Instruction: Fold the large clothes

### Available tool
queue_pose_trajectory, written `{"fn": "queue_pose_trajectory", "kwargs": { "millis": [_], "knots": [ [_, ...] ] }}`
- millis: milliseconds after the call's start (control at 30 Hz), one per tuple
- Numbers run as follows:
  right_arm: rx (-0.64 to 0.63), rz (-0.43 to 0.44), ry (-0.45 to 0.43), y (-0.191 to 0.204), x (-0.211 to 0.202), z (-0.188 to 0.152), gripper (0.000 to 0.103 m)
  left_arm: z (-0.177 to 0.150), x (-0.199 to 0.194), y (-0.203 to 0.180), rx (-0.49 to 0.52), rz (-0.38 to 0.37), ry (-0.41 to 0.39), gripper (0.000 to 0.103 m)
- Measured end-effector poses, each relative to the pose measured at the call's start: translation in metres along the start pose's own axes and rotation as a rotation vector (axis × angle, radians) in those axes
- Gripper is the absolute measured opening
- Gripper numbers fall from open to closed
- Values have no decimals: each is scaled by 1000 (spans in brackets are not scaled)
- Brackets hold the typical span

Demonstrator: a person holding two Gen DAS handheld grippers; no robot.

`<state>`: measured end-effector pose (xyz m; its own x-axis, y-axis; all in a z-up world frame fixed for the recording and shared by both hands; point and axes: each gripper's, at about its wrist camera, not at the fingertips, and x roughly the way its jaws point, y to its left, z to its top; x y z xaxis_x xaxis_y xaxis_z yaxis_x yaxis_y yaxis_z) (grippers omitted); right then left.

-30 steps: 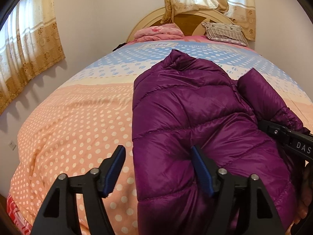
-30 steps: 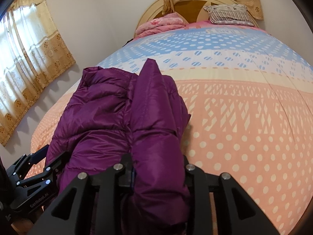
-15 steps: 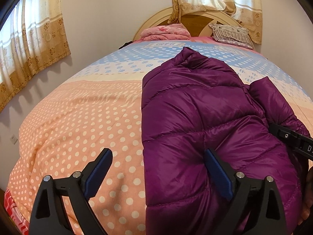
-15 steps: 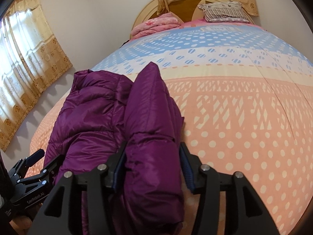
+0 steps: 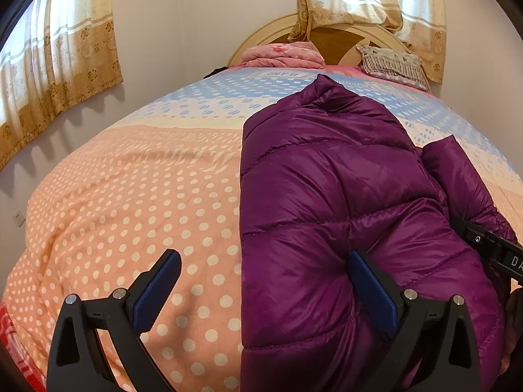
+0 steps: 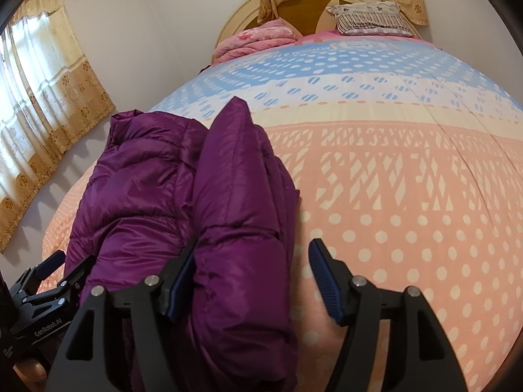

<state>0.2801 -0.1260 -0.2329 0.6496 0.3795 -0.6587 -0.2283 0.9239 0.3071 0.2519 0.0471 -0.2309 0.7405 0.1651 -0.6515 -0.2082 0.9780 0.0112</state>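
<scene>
A purple quilted down jacket (image 5: 343,196) lies lengthwise on the bed, folded narrow, with a sleeve laid along its right side (image 6: 238,196). My left gripper (image 5: 264,290) is open wide at the jacket's near left edge; its right finger presses on the fabric, its left finger is over the bedspread. My right gripper (image 6: 255,281) is open around the near end of the sleeve, with the right finger over the bedspread. Each gripper shows at the edge of the other's view.
The bed (image 5: 130,212) has an orange, cream and blue dotted bedspread. A folded pink blanket (image 5: 281,54) and a striped pillow (image 5: 392,63) lie at the headboard. Curtains (image 5: 59,58) hang on the left wall and behind the headboard.
My right gripper was shut on the sleeve end and has opened, letting it go. My left gripper has opened wider. Both have drawn back slightly.
</scene>
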Motion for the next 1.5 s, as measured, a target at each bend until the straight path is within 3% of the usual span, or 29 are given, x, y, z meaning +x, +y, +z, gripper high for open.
{"fn": "queue_pose_trajectory", "kwargs": {
  "millis": [433,667,900,1033,1167,1300,1500],
  "knots": [
    [-8,-24,13,0,2,5,74,4,-3,-3,6,16,10,102],
    [-22,-34,-66,12,-33,17,75,12,-27,-6,27,43,-10,102],
    [-104,-65,-182,38,-113,22,76,31,-127,7,-3,75,-165,102],
    [-145,-97,-271,57,-168,9,87,33,-196,24,-47,92,-274,102],
    [-175,-91,-346,75,-209,-8,88,30,-248,37,-93,78,-377,102],
    [-208,-94,-376,87,-222,-7,90,33,-269,44,-125,64,-415,102],
    [-213,-87,-411,90,-229,-7,90,35,-266,42,-116,67,-409,102]
  ]
}}
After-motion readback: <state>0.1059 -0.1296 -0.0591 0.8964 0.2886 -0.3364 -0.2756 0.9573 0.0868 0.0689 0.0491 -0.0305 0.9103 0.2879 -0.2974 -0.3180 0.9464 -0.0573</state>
